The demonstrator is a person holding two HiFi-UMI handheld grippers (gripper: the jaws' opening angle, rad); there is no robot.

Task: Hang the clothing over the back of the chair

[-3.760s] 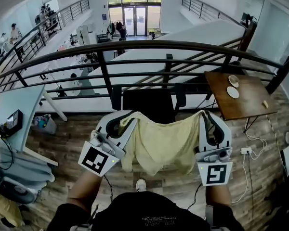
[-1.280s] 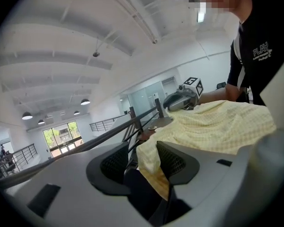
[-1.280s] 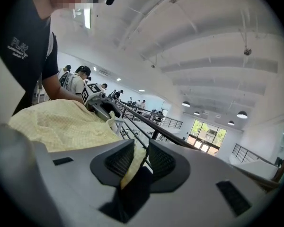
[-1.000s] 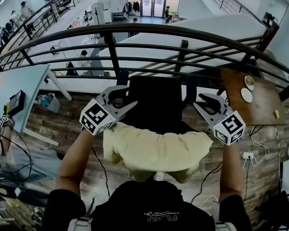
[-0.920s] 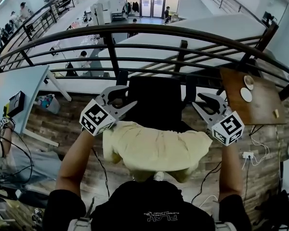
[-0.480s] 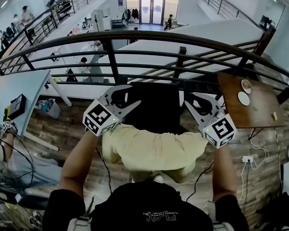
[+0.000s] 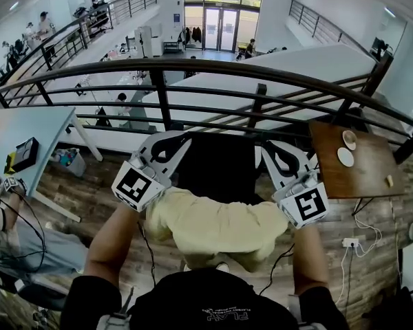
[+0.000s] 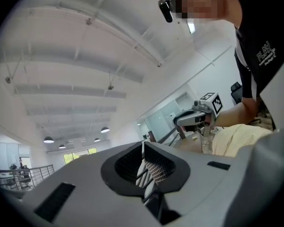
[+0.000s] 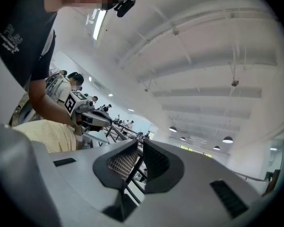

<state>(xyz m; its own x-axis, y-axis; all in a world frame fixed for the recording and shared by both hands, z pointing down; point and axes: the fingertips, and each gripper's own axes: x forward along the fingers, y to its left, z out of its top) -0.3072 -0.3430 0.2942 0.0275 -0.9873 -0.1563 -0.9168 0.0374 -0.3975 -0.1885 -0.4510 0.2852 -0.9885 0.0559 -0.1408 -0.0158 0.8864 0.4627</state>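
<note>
A dark railing [image 7: 213,67] curves along the far side of the chair [image 7: 220,167], with the open hall dropping away below it. The chair is black, and its back is on the side nearest the person.

To the right of the chair is a brown table [image 7: 341,181] with two pale discs [image 7: 345,157] on it. A pale table [image 7: 27,126] stands off to the left of the chair.

The yellow cloth [image 7: 217,222] is draped over the chair's back. It spreads across the full width and bunches a little at both ends.

The person holds a claw over each side of the chair, both pointing away towards the railing. The left gripper [image 7: 182,140] is above the chair's left edge, just past the cloth's left end. Its jaws are closing and are all but together, and its own view shows only ceiling past the tips, with nothing between them. The right gripper [image 7: 267,150] is over the chair's right edge, beyond the cloth's right end. Its jaws are closing too, with a narrow slit left that shows only distant rails. Neither claw has hold of the cloth.
</note>
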